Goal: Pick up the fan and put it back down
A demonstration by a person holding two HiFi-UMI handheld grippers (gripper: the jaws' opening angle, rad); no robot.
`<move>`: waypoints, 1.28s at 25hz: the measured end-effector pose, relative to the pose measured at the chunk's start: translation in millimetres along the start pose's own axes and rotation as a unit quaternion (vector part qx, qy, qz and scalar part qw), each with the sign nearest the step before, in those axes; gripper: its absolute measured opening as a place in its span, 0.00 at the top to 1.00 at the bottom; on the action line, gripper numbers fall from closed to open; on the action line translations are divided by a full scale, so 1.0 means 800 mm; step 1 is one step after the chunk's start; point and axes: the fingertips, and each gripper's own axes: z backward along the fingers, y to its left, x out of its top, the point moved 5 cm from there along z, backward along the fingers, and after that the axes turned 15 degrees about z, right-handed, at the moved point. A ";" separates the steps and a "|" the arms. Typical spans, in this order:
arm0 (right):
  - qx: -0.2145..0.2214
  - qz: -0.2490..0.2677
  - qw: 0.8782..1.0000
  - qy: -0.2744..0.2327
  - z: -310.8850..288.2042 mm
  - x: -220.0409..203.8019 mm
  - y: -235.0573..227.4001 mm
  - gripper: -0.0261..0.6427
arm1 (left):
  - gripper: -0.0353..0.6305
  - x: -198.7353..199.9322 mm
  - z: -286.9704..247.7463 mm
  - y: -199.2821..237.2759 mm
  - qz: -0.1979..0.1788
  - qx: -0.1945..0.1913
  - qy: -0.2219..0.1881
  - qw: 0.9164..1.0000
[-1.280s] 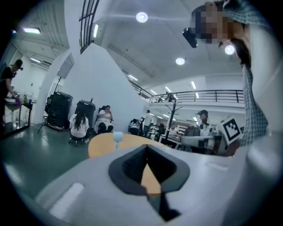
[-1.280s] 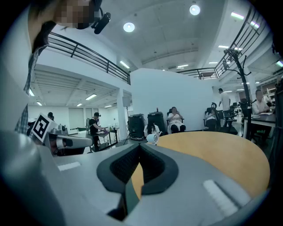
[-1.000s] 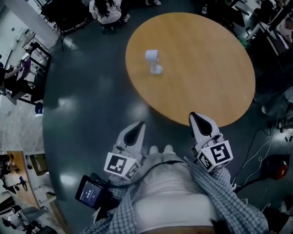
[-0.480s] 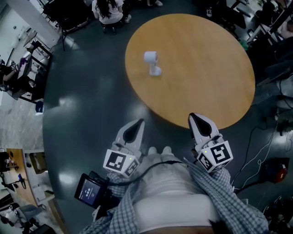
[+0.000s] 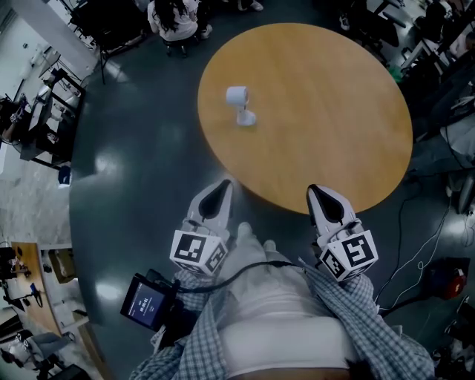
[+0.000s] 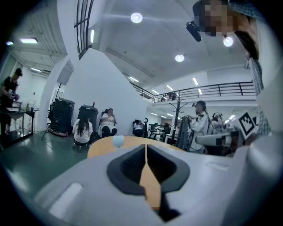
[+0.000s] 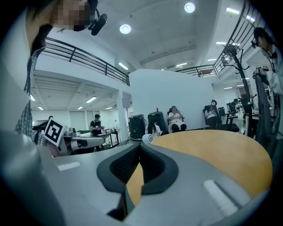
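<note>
A small white fan [image 5: 239,105] stands upright on the far left part of the round wooden table [image 5: 326,126]. It shows small and distant as the fan [image 6: 118,141] in the left gripper view and as the fan [image 7: 147,138] in the right gripper view. My left gripper [image 5: 223,187] hangs over the dark floor just short of the table's near edge, jaws shut with nothing in them. My right gripper [image 5: 315,189] reaches over the table's near rim, also shut and empty. Both are far from the fan.
Dark grey floor [image 5: 141,185] surrounds the table. A seated person [image 5: 172,16] is beyond the table's far left edge, with chairs and desks around the room's edge. Cables [image 5: 423,245] lie on the floor at the right. A small device with a screen [image 5: 146,305] hangs at my left hip.
My left gripper has moved a little forward toward the table edge. The fan and table have drifted slightly left in the head view. The right gripper looks unchanged.
</note>
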 end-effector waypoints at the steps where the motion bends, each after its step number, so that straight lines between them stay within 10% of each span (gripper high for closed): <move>1: -0.002 0.001 1.000 0.001 -0.004 0.000 -0.001 0.96 | 0.95 0.002 -0.006 0.006 0.000 0.003 0.000 1.000; 18: -0.063 -0.005 0.997 0.053 -0.124 0.010 -0.045 0.96 | 0.72 0.005 -0.172 0.120 -0.013 -0.044 0.083 0.995; 32: -0.074 -0.014 0.988 0.138 -0.152 -0.027 -0.091 0.96 | 0.64 -0.064 -0.272 0.187 -0.017 0.032 0.094 0.995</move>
